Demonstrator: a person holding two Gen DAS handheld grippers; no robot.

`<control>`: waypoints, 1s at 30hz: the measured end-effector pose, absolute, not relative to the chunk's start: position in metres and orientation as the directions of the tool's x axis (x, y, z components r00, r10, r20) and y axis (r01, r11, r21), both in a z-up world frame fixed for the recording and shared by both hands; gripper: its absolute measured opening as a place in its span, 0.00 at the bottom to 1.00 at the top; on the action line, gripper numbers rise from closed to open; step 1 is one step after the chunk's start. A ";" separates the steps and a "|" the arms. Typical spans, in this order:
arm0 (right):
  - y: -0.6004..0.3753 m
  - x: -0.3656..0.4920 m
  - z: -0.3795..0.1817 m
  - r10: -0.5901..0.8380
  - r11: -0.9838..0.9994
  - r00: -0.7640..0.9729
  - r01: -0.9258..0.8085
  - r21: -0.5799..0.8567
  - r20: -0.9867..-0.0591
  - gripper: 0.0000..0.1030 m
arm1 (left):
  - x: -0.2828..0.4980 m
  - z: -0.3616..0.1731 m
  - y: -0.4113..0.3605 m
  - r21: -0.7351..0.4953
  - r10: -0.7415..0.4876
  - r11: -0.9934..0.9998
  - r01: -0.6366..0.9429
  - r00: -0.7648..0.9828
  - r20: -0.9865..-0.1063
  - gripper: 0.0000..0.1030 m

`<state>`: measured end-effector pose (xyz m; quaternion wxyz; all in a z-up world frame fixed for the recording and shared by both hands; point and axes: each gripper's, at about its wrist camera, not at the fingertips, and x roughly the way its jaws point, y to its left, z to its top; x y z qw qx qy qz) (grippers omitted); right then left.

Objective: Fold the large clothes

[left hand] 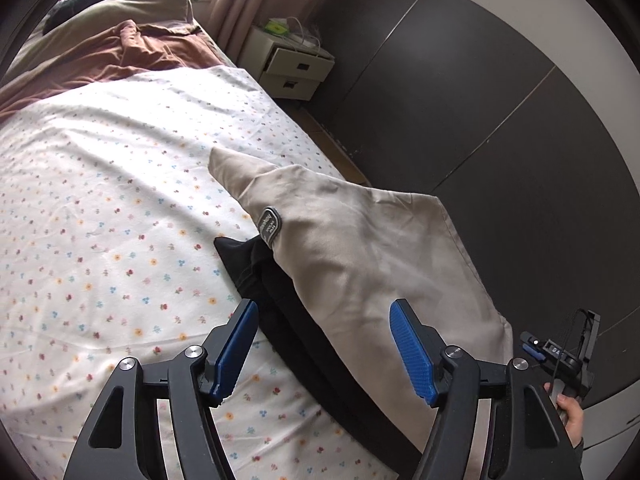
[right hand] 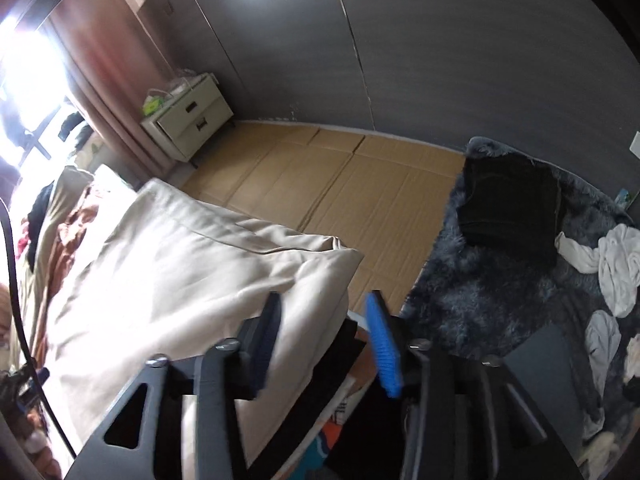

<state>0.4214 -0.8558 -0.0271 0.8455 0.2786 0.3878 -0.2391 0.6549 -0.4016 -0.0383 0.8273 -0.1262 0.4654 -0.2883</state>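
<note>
The left gripper (left hand: 324, 348) hung with its blue fingers (left hand: 412, 354) spread, pinching nothing, above the beige garment (left hand: 360, 248). The right gripper (right hand: 324, 344) was likewise spread and empty over the same cloth's edge. The garment lay folded on a black garment (left hand: 256, 268) at the edge of the bed (left hand: 100, 200). Beyond stood a nightstand (left hand: 292, 68).

Beige garment (left hand: 360, 248) (rumpled) on bed
</note>
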 end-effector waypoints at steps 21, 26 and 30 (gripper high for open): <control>-0.731 0.324 0.090 -0.155 0.843 0.744 0.442 0.305 -0.650 0.97 | 0.543 0.078 -0.308 -0.420 -0.594 0.804 0.420 0.540 -0.596 0.95; -0.704 0.307 0.111 -0.163 0.855 0.764 0.426 0.297 -0.625 1.00 | 0.510 0.104 -0.275 -0.428 -0.598 0.801 0.419 0.593 -0.539 1.00; -0.679 0.292 0.119 -0.174 0.869 0.777 0.410 0.278 -0.605 1.00 | 0.482 0.116 -0.254 -0.417 -0.587 0.809 0.416 0.614 -0.527 1.00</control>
